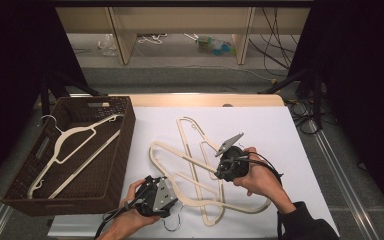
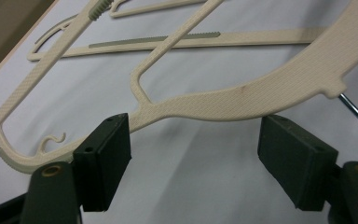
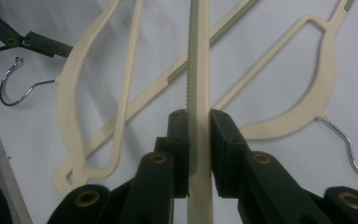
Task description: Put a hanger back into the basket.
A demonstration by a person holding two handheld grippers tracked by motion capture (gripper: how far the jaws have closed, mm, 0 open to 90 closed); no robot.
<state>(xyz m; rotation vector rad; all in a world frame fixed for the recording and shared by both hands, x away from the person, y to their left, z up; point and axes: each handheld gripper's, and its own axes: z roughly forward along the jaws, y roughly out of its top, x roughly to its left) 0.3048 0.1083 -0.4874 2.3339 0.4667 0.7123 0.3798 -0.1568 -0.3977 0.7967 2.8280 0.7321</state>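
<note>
So rn there's a tangle of cream hangers (image 1: 200, 170) lying crossed over each other on the white desk (image 1: 280, 130), w/ one more hanger (image 1: 75, 145) already sitting in the brown basket (image 1: 122, 150) off to the left. The right gripper (image 3: 198, 116) has its jaws pinched tight on the ridged bar of one hanger (image 3: 199, 70), while the left gripper (image 2: 193, 144) has its jaws spread wide, straddling the curved shoulder of another hanger (image 2: 261, 98) but not gripping it yet afaict. Biggest risk imo: the hangers are interlaced, so lifting the clamped one prob drags its neighbours along or snags a metal hook (image 3: 14, 86) on a bar. Also that bar is thin and slick, held at one spot, so it could swivel or slip out mid-lift. And if the left closes off-centre on that curve, it'll just squirt sideways.
</note>
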